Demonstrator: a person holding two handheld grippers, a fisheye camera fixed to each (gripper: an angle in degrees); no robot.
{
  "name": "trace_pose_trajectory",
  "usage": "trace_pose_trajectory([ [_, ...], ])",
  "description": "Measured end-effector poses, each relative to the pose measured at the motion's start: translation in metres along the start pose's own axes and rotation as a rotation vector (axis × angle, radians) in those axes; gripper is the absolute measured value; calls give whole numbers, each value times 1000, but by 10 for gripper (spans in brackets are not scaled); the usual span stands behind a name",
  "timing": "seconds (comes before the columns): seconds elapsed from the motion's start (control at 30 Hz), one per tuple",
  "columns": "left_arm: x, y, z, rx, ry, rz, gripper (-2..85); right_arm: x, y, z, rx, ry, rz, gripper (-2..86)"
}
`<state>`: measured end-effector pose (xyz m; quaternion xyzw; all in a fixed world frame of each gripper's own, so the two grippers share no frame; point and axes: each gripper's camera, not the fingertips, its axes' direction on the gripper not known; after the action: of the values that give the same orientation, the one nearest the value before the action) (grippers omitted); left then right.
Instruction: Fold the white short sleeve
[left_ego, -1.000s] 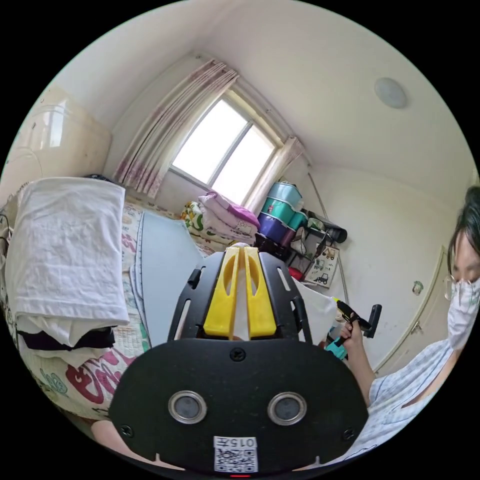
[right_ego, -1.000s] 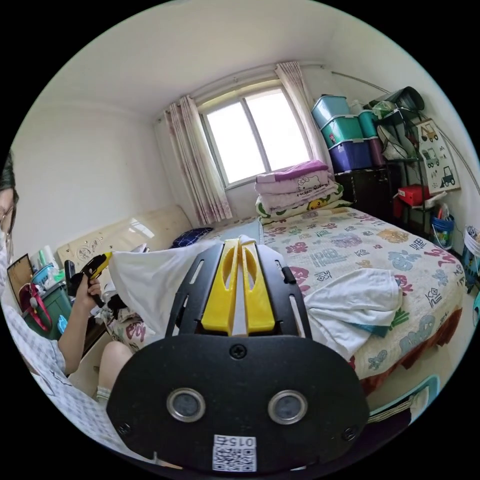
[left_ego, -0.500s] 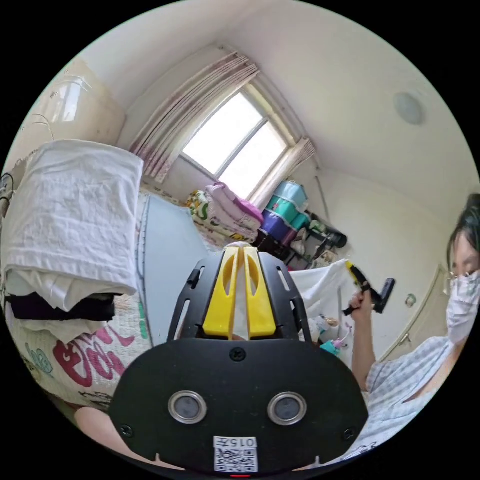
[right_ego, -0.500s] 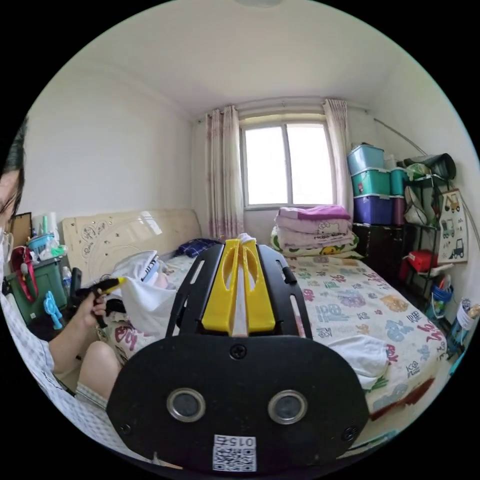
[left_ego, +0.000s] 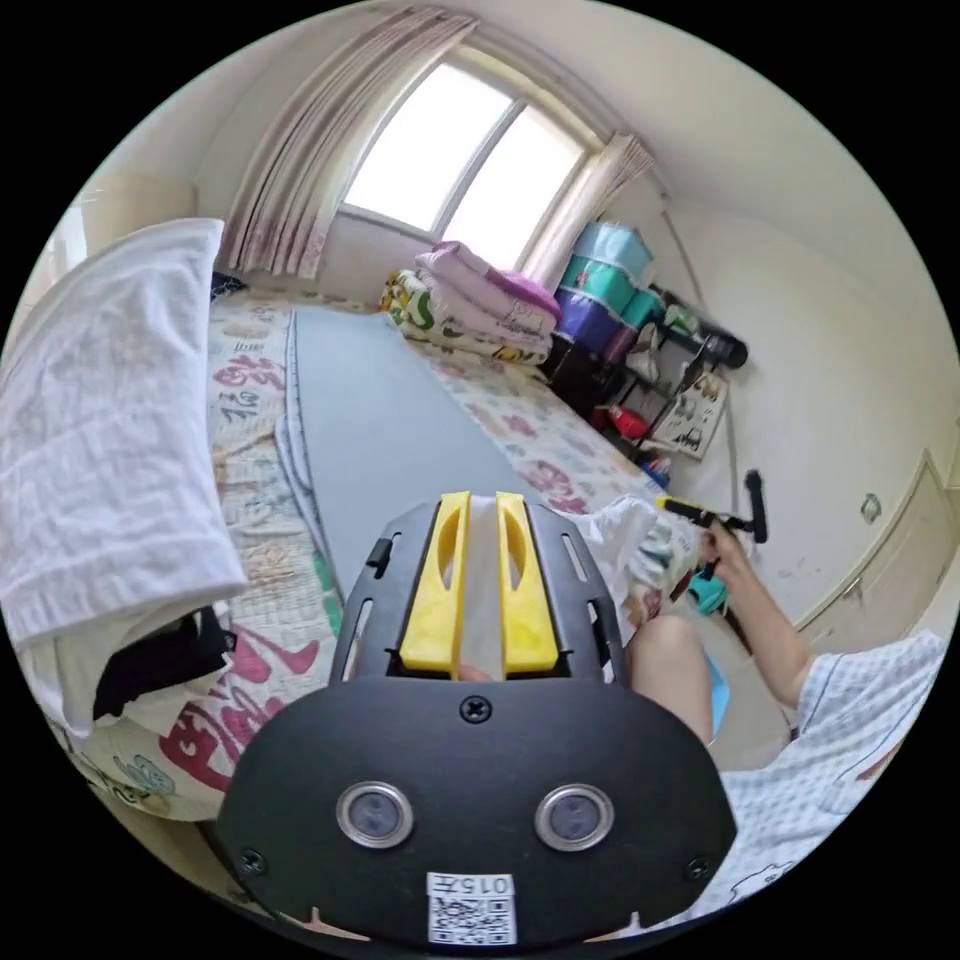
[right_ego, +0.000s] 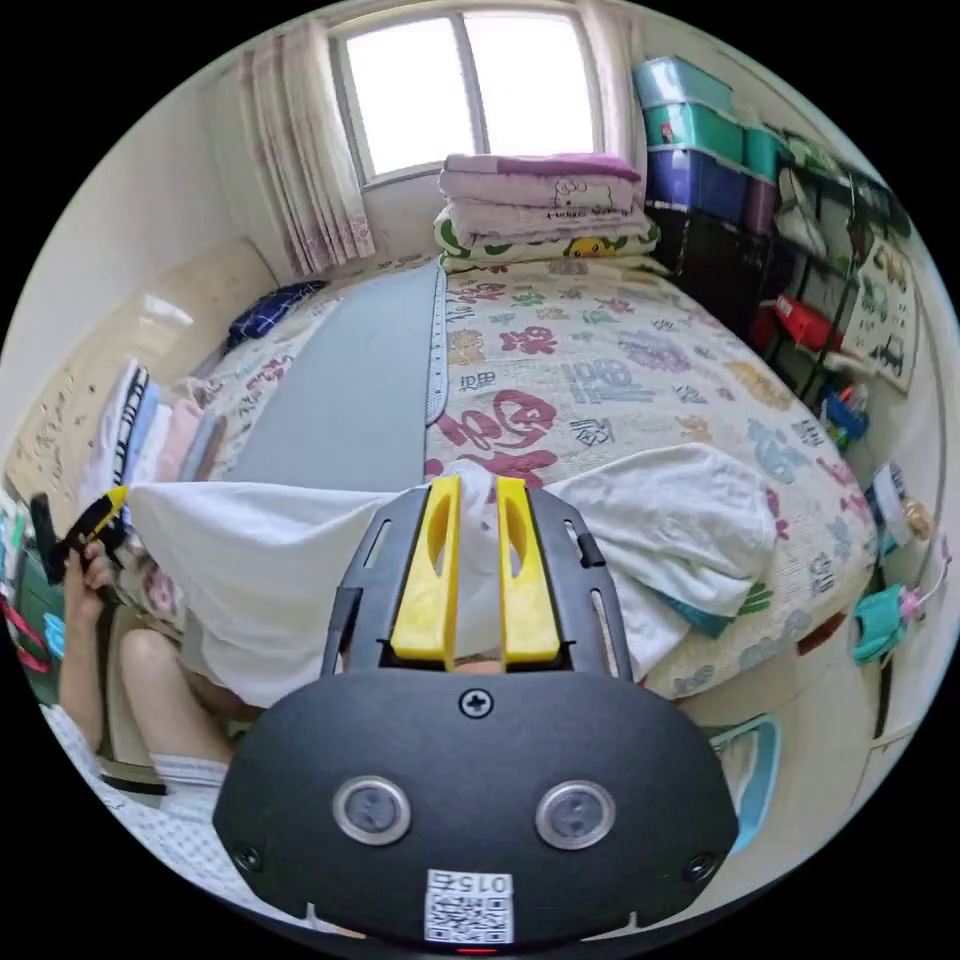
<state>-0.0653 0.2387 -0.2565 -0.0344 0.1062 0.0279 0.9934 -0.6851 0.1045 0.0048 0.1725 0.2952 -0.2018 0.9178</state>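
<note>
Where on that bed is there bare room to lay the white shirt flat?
The grey mat is bare, between the clothes stack and the patterned quilt. The quilt's middle is free too. It's crowded by the window, with folded blankets, and at the near corner, with a white pile.

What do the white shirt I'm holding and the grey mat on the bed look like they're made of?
White shirt: likely thin cotton-type knit, matte; it drapes and sags softly between the left claw and right claw. Grey mat: smooth, matte, flat sheet with a stitched edge, possibly padded fabric or foam; hard to tell.
</note>
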Motion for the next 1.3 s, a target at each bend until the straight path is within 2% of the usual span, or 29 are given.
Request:
trace_pose_trajectory([
  [0.07, 2, 8, -11, 0, -27, 85, 62, -6, 18, -2, 1, 70, -69, 81],
  [0.13, 5, 14, -15, -63, -28, 182, 64, -14, 39, -10, 30, -66, -129, 75],
  [0.2, 11, 21, -4, -220, -1, 278, 65, -46, 71, -17, 38, -443, -309, 55],
  [0.27, 19, 25, 12, -313, 16, 352, 67, -81, 92, -10, 5, -612, -378, 54],
  [0.4, 44, 26, 52, -430, 77, 523, 78, -151, 134, 17, -53, -763, -448, 76],
  [0.53, 42, 14, 76, -474, 110, 515, 87, -185, 155, 39, -138, -715, -568, 94],
  [0.67, 43, 2, 97, -512, 72, 504, 81, -192, 161, 71, -241, -521, -650, 90],
  [0.83, 37, -14, 110, -520, 108, 400, 65, -157, 133, 84, -280, -576, -547, 8],
  [1.0, 51, -25, 100, -471, 97, 431, 68, -58, 73, 78, -192, -941, -231, -7],
  [1.07, 52, -29, 97, -460, 117, 418, 73, -21, 52, 92, -160, -961, -118, -8],
  [1.17, 52, -36, 97, -417, 98, 374, 83, 26, 24, 136, -217, -915, 69, -7],
  [1.3, 75, -46, 105, -399, 108, 448, 98, 48, -3, 163, -201, -972, 156, -4],
])
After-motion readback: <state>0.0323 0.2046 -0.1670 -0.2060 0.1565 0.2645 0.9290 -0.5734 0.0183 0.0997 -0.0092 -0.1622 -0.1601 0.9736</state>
